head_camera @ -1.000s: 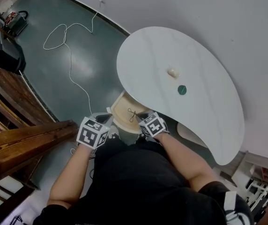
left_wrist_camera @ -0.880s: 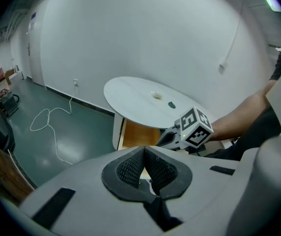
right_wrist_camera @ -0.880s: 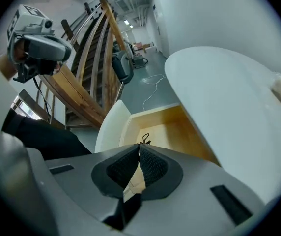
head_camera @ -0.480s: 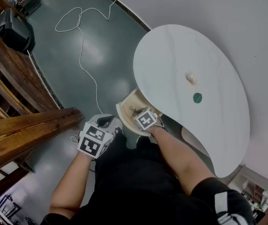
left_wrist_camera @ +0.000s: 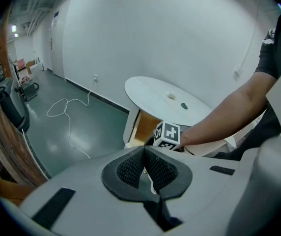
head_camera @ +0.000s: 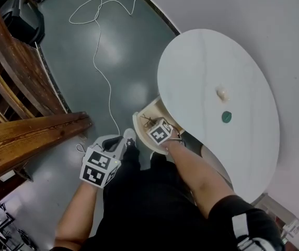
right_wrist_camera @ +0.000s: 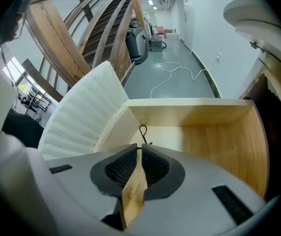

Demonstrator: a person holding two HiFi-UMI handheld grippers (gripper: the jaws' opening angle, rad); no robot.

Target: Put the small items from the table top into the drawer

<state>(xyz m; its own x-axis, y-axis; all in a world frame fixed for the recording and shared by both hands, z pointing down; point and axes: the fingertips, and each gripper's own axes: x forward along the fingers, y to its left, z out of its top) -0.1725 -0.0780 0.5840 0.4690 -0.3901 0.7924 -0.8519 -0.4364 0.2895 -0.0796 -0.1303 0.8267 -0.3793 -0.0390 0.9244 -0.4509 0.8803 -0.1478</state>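
The right gripper [right_wrist_camera: 138, 147] is hanging over the open drawer [right_wrist_camera: 204, 136], its fingers pinching what looks like a thin wooden strip [right_wrist_camera: 133, 191] edge-on. A black wire loop [right_wrist_camera: 142, 132] is showing just past the tips; attached or loose, I cannot tell. The strip is looking light and stiff, suiting a pinch across its flat faces. The left gripper [left_wrist_camera: 144, 149] is idling, fingers closed on nothing. On the bench [head_camera: 202, 61] a cream lump [head_camera: 221, 92] and green disc [head_camera: 226, 116] are waiting, probably light.

The person wears black; the short right sleeve [head_camera: 228, 213] bears a white mark [head_camera: 241, 225], perhaps a logo. The grey left gripper [left_wrist_camera: 144, 150] and right gripper [right_wrist_camera: 139, 148] carry black-and-white cubes [head_camera: 100, 166].
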